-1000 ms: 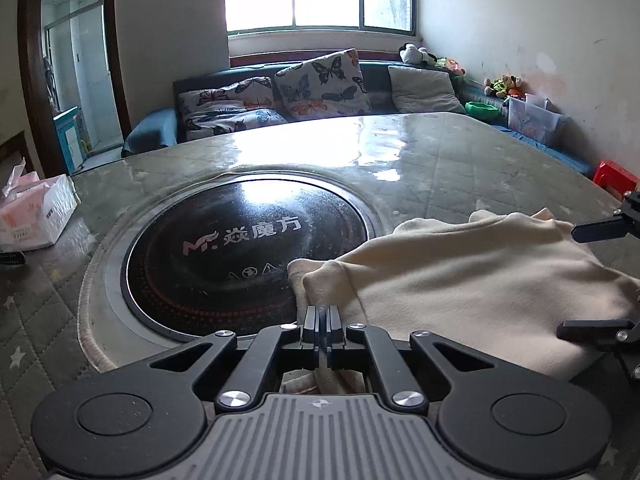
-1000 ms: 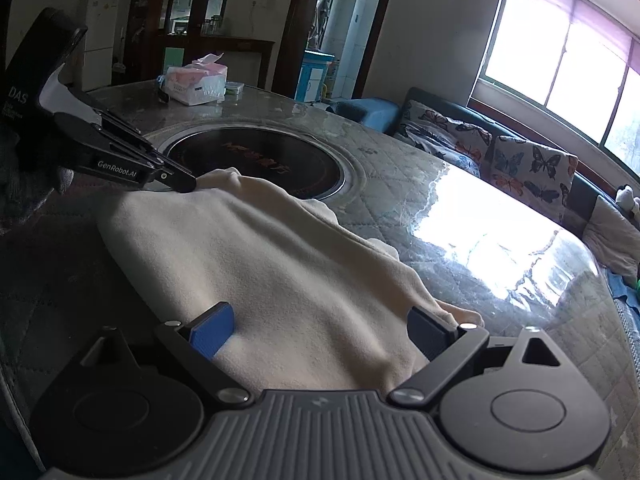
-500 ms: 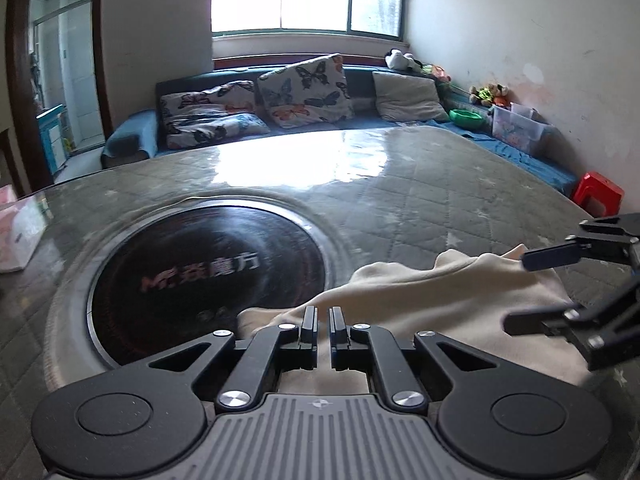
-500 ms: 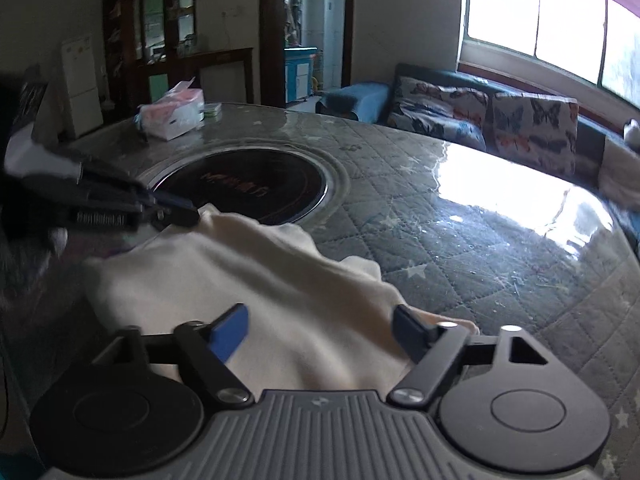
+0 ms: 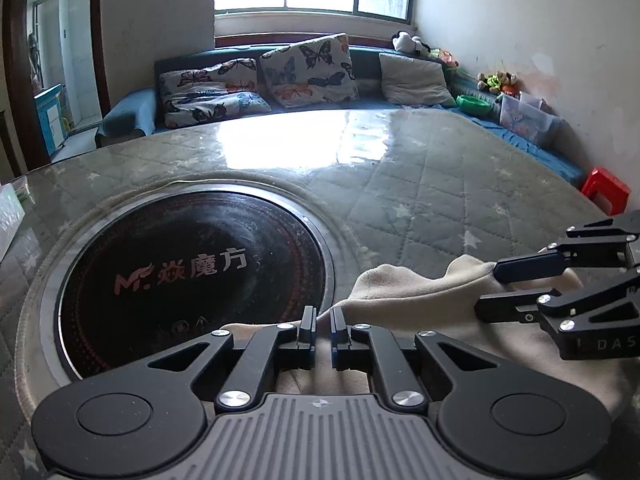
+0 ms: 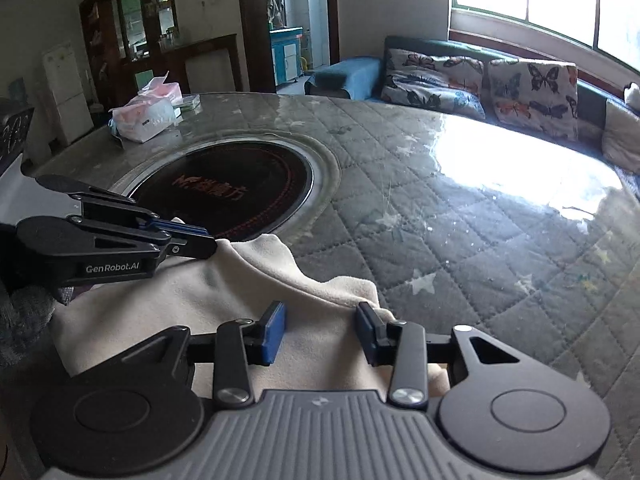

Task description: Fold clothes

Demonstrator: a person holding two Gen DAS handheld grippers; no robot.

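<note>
**Two grippers over one cream garment at the table's near edge**

One soft cream fleece garment (image 6: 224, 300) lies bunched on the grey quilted, star-printed table cover (image 6: 460, 240), its far edge just lapping the rim of the round black glass cooktop (image 5: 192, 276) set into the table. The cooktop carries a pale logo and Chinese characters.

The left gripper (image 5: 322, 330) sits low over the garment's left corner. Its black fingers (image 5: 307, 330) stand nearly together with only a narrow slit between them; cream cloth shows in and behind the slit, but whether the pads actually pinch it cannot be told from either view. In the right wrist view the same tool comes in from the left, its tips meeting the cloth's edge beside the cooktop.

The right gripper (image 6: 322, 330) is spread wide, its blue-padded fingers (image 6: 272, 332) straddling a stretch of the garment's right side, with cloth lying between and under them and neither pad visibly pressing on it. From the left wrist view it appears at the right, fingers parted just above the fabric.

A pink and white plastic-wrapped tissue pack (image 6: 146, 114) rests on the table's far side, well apart from the garment. Butterfly-print cushions (image 5: 308, 70) line a dark blue sofa (image 5: 132, 114) beneath the window.
</note>
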